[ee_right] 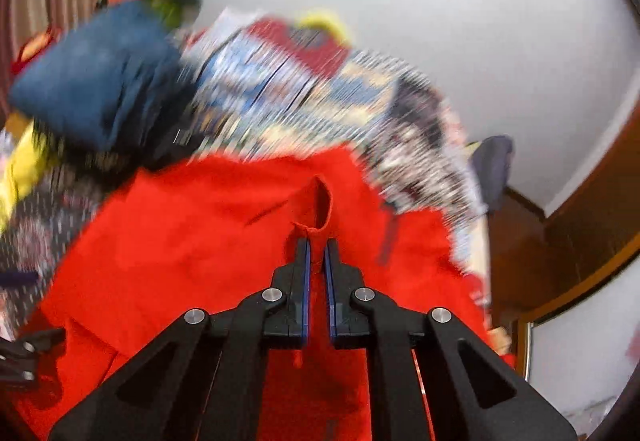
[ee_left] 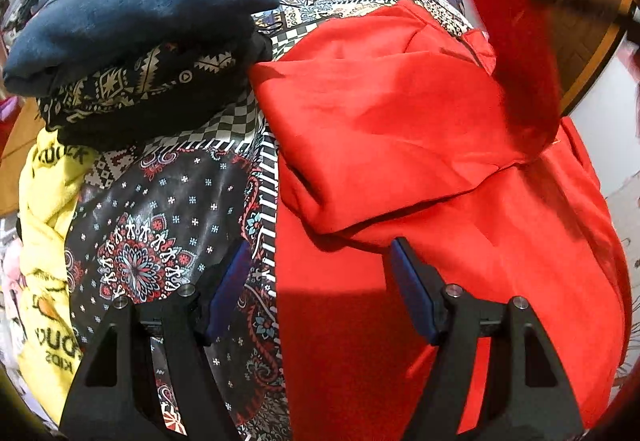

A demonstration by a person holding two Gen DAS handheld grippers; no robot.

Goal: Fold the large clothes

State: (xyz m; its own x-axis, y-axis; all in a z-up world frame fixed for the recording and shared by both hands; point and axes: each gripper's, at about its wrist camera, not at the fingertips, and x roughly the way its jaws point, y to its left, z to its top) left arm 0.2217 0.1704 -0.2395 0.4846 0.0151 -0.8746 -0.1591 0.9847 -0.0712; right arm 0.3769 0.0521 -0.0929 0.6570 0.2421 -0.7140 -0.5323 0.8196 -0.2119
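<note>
Your left gripper is spread wide, its two blue-padded fingers well apart at the bottom of the left view, and it holds nothing. One finger hangs over the patterned bedspread, the other over the red garment, straddling the garment's edge.

Your right gripper is pressed nearly together and pinches a fold of the red garment between its blue pads, in the lower middle of the right view. A knotted bit of red cloth bunches just above the fingertips. The right view is blurred, so finer detail is hard to read.

The red garment fills the centre and right of the left view, partly folded over itself, with a loose flap lifted in the upper right.

In the upper left of the left view a stack of folded dark clothes sits on the bedspread, touching the garment's upper left corner. A yellow printed cloth lies along the left edge. A wooden door stands at the upper right, behind the lifted flap.
</note>
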